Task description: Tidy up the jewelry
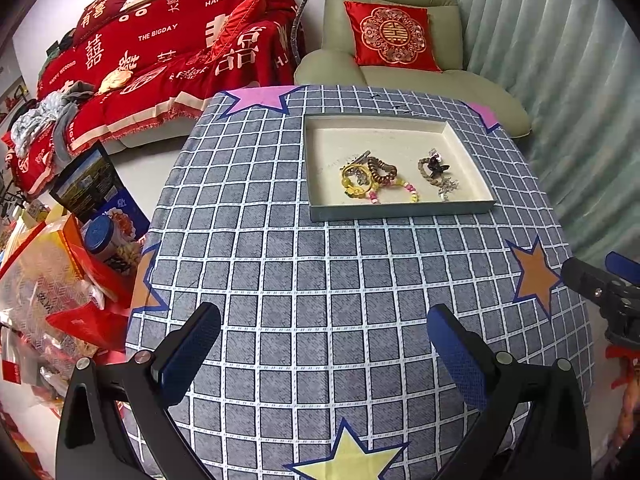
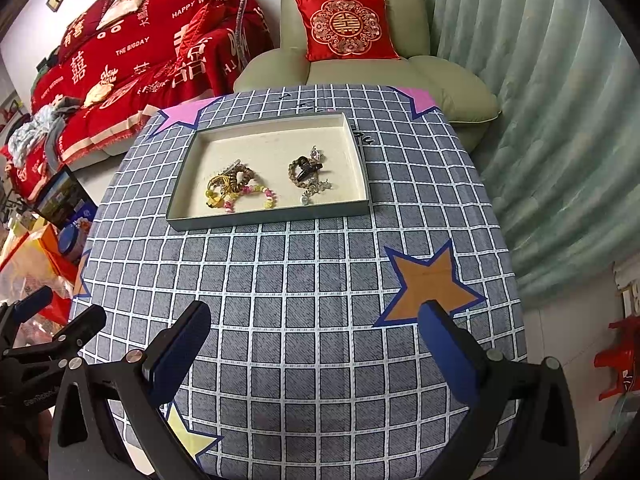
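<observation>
Left wrist view: left tool (image 1: 324,338) hovers over the table (image 1: 280,280), its blue-padded fingers (image 1: 192,344) spread wide apart, nothing between them. Table carries a grey cloth with a white grid and coloured stars. Shallow tray (image 1: 400,213) sits on the cloth at 12 to 1 o'clock from the tool, well apart from it. Jewelry lies in the tray's near half in two clusters. Left cluster: yellow bead bracelet (image 1: 352,186), brown coiled bracelet (image 1: 382,172), pink-and-yellow bead bracelet (image 1: 408,192), all touching or overlapping. Right cluster: braided brown bracelet (image 1: 426,172) with a dark clip (image 1: 438,167) on it, and a silver chain (image 1: 448,188) just beside. Right tool (image 1: 600,276) shows only in part at the 3 o'clock edge. Red-draped sofa (image 1: 160,60) at 10 o'clock, green armchair (image 1: 400,20) with a red cushion (image 1: 390,36) at 12.

Right wrist view: right tool (image 2: 316,336) is likewise held wide, fingers (image 2: 448,352) apart and empty, above the cloth; the orange star (image 2: 430,284) lies just by its right finger. Tray (image 2: 272,216) sits at 11 to 12 o'clock, well apart. Same two jewelry clusters lie inside, toward the near wall: yellow bead bracelet (image 2: 216,196) at left, braided brown bracelet (image 2: 298,172) at right. Left tool (image 2: 60,312) appears at the 9 o'clock edge, fingers parted.
</observation>
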A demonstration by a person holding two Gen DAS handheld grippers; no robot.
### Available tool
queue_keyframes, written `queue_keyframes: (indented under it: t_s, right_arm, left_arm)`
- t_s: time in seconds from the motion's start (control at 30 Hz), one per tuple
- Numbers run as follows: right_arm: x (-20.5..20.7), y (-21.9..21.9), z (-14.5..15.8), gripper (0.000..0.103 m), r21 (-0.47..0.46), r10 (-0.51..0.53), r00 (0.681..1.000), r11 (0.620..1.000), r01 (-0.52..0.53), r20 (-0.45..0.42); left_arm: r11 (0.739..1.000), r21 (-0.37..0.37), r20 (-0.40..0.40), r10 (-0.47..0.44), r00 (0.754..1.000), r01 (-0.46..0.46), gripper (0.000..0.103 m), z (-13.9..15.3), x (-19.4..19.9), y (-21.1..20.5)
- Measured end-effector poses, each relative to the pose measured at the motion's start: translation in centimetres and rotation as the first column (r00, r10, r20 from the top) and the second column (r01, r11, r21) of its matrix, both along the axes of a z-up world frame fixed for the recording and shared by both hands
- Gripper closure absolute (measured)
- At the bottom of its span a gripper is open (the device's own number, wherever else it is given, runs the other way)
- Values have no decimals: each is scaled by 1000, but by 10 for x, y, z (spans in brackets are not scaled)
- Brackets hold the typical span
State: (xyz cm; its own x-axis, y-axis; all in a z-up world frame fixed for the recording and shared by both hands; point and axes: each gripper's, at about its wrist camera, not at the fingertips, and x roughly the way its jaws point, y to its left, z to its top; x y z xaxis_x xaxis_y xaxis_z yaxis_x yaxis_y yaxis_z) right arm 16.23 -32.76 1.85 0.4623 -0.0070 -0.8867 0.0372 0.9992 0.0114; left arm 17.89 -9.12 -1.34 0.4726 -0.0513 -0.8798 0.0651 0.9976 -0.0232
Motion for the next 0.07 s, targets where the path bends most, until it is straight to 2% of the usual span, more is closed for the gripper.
queue_keyframes:
  t_s: [0.07]
  right_arm:
    - [-1, 0, -1, 0, 1, -1, 1000, 1000, 1, -1]
  left_arm:
    - [1000, -2, 0, -6, 1000, 6, 0, 0, 1, -1]
